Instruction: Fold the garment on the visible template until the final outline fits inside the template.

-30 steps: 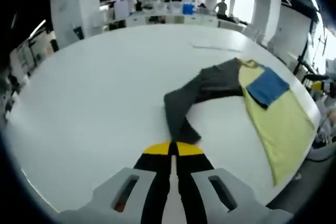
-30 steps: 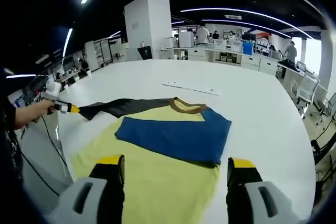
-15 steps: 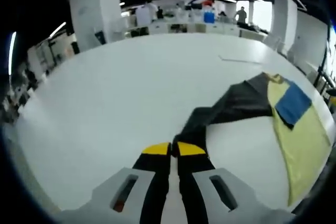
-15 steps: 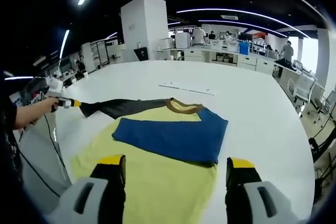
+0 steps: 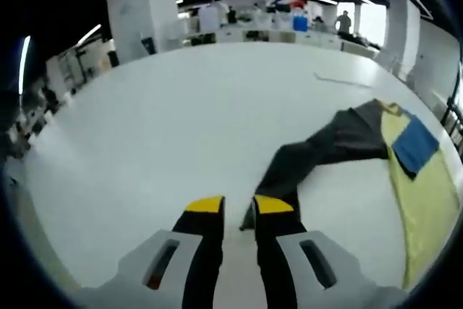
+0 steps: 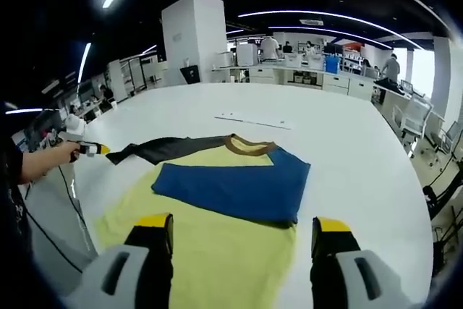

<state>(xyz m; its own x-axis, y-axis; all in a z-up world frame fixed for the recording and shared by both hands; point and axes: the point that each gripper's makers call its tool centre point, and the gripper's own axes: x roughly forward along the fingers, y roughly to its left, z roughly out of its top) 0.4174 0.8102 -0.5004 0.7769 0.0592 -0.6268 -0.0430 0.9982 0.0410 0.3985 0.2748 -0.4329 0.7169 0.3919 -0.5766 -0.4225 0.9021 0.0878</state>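
**Soft shirt, sleeve stretched out**

The shirt [image 6: 217, 215] lies flat on the white table [image 5: 159, 128]; its dark sleeve [image 5: 311, 153] reaches to the left gripper [image 5: 239, 211], whose jaws are parted with the cuff beside one tip; the right gripper [image 6: 235, 231] is wide apart, holding nothing; the cloth looks light and floppy, so pinch an edge.

Garment [image 6: 217, 200] flat on table [image 6: 347, 150]; sleeve [image 5: 318, 153] outstretched.

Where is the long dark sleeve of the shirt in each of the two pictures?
Left gripper view: the dark sleeve runs from the gripper's tips up toward the right.
Right gripper view: it lies at left of middle, stretching toward the left gripper.
Shared landmark: the blue folded part.
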